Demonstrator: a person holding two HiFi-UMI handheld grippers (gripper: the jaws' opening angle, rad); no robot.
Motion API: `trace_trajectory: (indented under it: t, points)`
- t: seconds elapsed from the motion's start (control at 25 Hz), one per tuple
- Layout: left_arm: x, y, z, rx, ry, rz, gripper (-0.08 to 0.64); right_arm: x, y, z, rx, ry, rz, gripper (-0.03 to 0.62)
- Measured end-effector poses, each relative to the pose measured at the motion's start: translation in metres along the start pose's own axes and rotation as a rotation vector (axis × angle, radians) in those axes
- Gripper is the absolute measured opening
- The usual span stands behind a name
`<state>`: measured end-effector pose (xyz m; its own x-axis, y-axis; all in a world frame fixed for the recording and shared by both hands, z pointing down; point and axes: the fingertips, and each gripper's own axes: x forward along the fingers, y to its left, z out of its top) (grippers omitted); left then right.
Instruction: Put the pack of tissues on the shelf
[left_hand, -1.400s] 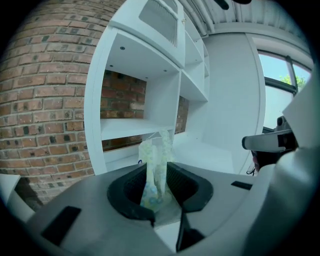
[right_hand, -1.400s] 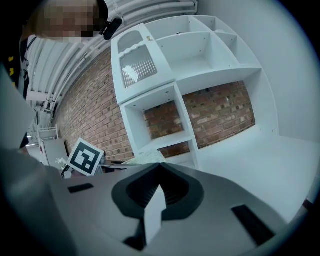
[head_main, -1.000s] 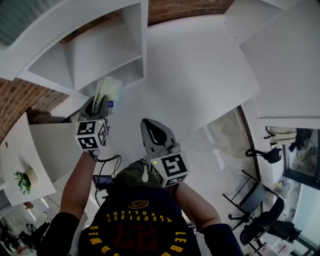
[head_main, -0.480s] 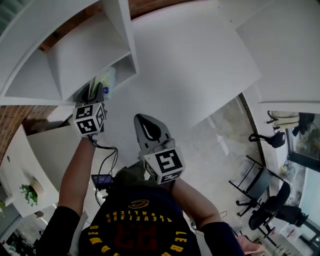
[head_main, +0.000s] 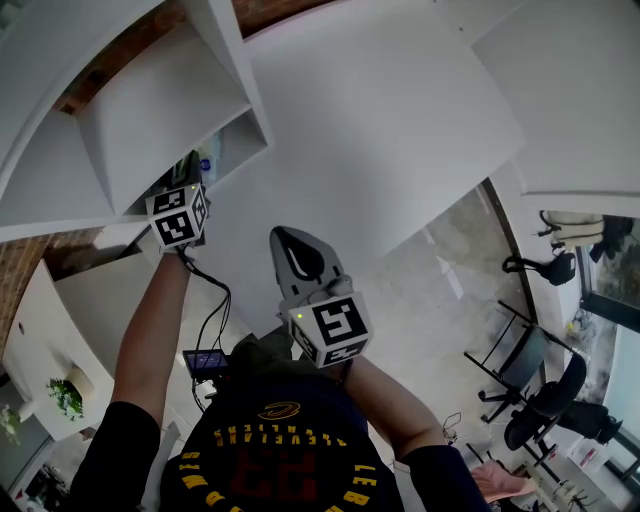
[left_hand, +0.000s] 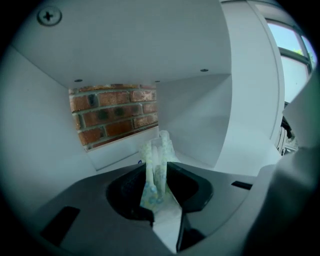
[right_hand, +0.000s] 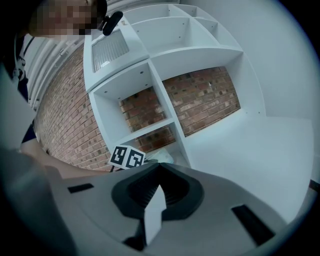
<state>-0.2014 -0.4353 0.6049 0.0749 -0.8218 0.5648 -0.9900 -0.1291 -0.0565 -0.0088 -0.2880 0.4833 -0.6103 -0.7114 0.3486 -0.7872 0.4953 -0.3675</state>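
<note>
The pack of tissues (left_hand: 156, 172), pale green and white, is pinched upright between the dark jaws of my left gripper (left_hand: 157, 161). In the head view the left gripper (head_main: 192, 168) reaches into a lower compartment of the white shelf (head_main: 150, 120), and the tissues (head_main: 206, 163) mostly hide inside it. That compartment has a brick back wall (left_hand: 115, 112). My right gripper (head_main: 292, 242) hangs lower, out in front of the shelf, its jaws shut with nothing in them. From the right gripper view (right_hand: 159, 167) the left gripper's marker cube (right_hand: 127, 157) and the tissues (right_hand: 161, 155) sit at the shelf (right_hand: 165, 75).
A bare white wall (head_main: 400, 120) runs right of the shelf. Office chairs (head_main: 525, 375) stand on the floor at the right. A small plant (head_main: 65, 395) sits on a white surface at the lower left. A cable (head_main: 215, 315) hangs from the left gripper.
The left gripper has carried the tissues up and further into the shelf compartment. The right gripper has stayed roughly where it was.
</note>
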Motion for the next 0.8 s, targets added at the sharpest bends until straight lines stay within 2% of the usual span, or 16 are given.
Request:
trace_trajectory:
  t: [0.28,0.56,0.6,0.72,0.8]
  points:
    - [0.022,0.015,-0.008,-0.014,0.022,0.047,0.095,-0.003,-0.005,-0.009,0.022,0.015,-0.012,-0.005]
    - [0.027,0.007,-0.021,-0.006,0.073,0.022,0.108,-0.009,-0.010,-0.012,0.028,0.025,-0.017,-0.005]
    - [0.026,0.005,-0.021,-0.005,0.079,0.017,0.123,-0.009,-0.009,-0.012,0.026,0.024,-0.013,-0.005]
    - [0.022,0.000,-0.018,-0.011,0.080,0.001,0.237,-0.009,-0.005,-0.013,0.025,0.023,0.002,-0.005]
    - [0.016,-0.004,-0.013,-0.013,0.067,-0.001,0.275,-0.011,-0.003,-0.013,0.028,0.025,0.009,-0.005]
